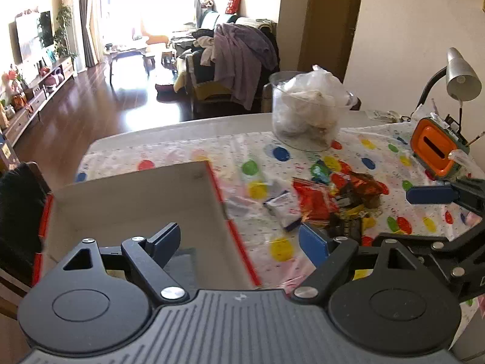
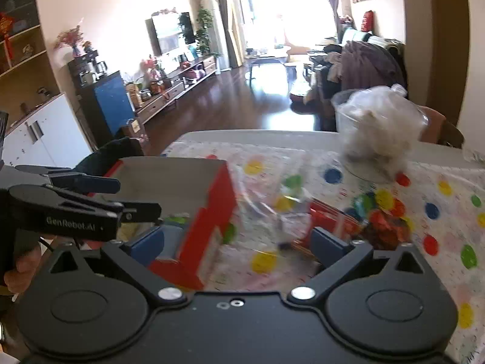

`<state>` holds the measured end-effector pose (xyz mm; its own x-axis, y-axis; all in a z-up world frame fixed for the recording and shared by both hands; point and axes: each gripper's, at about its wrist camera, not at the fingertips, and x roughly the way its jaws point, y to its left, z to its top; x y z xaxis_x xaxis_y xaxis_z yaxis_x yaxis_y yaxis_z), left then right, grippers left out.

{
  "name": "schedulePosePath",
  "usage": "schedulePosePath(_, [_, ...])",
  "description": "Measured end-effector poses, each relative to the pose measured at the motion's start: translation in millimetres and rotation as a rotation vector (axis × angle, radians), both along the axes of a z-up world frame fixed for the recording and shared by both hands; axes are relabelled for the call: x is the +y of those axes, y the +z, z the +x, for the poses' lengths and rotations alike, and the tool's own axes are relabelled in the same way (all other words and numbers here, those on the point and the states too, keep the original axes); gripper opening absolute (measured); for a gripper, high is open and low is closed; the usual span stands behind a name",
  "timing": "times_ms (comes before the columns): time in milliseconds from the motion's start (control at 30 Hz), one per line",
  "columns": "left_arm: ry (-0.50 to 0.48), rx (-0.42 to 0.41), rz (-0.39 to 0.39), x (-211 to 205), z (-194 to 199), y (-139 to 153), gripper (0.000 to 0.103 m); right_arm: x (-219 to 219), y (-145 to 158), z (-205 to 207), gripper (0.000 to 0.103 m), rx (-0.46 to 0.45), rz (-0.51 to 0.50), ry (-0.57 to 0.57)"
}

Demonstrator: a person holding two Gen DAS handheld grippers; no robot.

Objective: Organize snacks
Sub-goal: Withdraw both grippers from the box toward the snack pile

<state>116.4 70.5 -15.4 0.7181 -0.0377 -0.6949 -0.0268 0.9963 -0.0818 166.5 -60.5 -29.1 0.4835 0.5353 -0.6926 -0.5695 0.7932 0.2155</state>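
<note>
A red cardboard box (image 1: 136, 200) with a grey inside lies open on the table's left; it also shows in the right wrist view (image 2: 212, 206). A pile of snack packets (image 1: 342, 200) lies to its right: a red packet, a white-and-blue packet (image 1: 283, 207) and dark wrappers. The pile is blurred in the right wrist view (image 2: 379, 221). My left gripper (image 1: 245, 244) is open and empty, straddling the box's right wall. My right gripper (image 2: 239, 242) is open and empty, low over the box's near corner and the cloth.
A dotted tablecloth (image 1: 409, 227) covers the table. A clear tub of white bags (image 1: 309, 112) stands at the back. An orange holder (image 1: 436, 151) and a desk lamp (image 1: 460, 75) stand at the right. A chair draped with clothes (image 1: 239, 60) is behind the table.
</note>
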Motion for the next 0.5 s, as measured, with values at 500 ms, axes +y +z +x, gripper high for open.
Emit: schedulePosePath(500, [-0.112, 0.052, -0.018, -98, 40, -43, 0.085, -113, -57, 14, 0.103, 0.035, -0.191, -0.071])
